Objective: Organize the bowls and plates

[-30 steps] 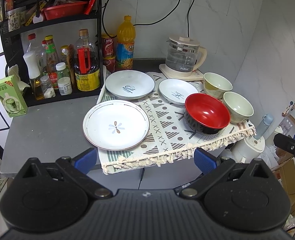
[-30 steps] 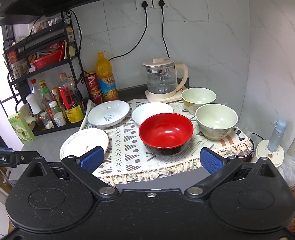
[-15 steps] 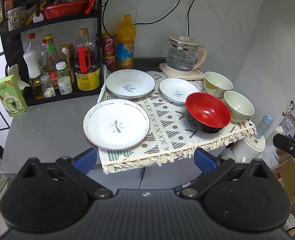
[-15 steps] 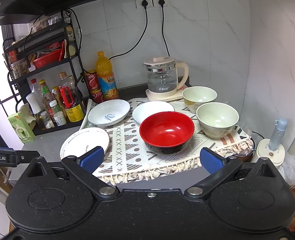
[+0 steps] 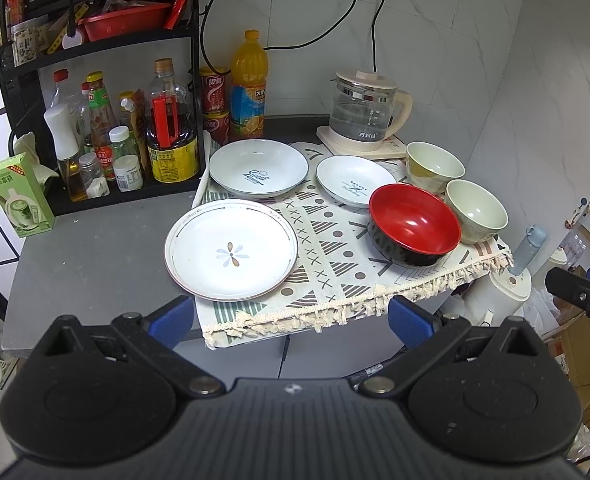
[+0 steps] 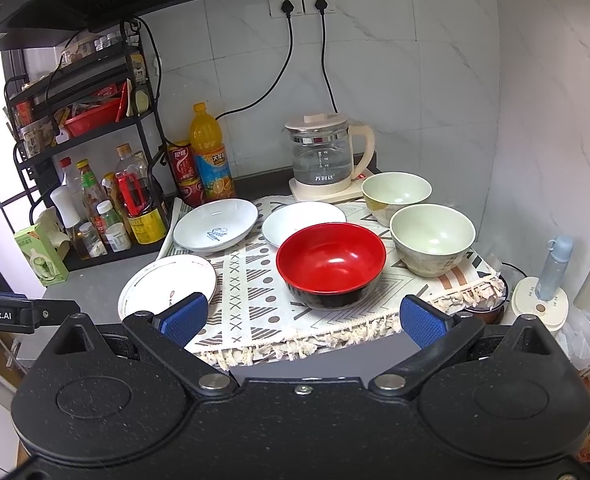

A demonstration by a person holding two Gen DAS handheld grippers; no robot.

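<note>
On a patterned cloth [image 5: 327, 264] lie a flower-print plate [image 5: 231, 255], a "Sweet" deep plate [image 5: 258, 172], a small white plate [image 5: 355, 186], a red bowl [image 5: 414, 229] and two pale green bowls [image 5: 475, 211] [image 5: 434, 166]. My left gripper [image 5: 291, 320] is open and empty, hovering before the table's front edge, nearest the flower plate. My right gripper [image 6: 301, 318] is open and empty, in front of the red bowl [image 6: 331, 262]. The flower plate [image 6: 167, 286] is partly hidden behind its left finger.
A glass kettle [image 5: 365, 112] stands at the back. A black rack with bottles [image 5: 95, 128], cans and an orange juice bottle [image 5: 248, 84] lines the back left. A green carton [image 5: 19, 196] sits on the grey counter [image 5: 87, 256]. A blender [image 5: 507, 280] and boxes are off the right edge.
Both grippers have drifted very slightly toward the table; the dishes have not moved and both grippers stay open.
</note>
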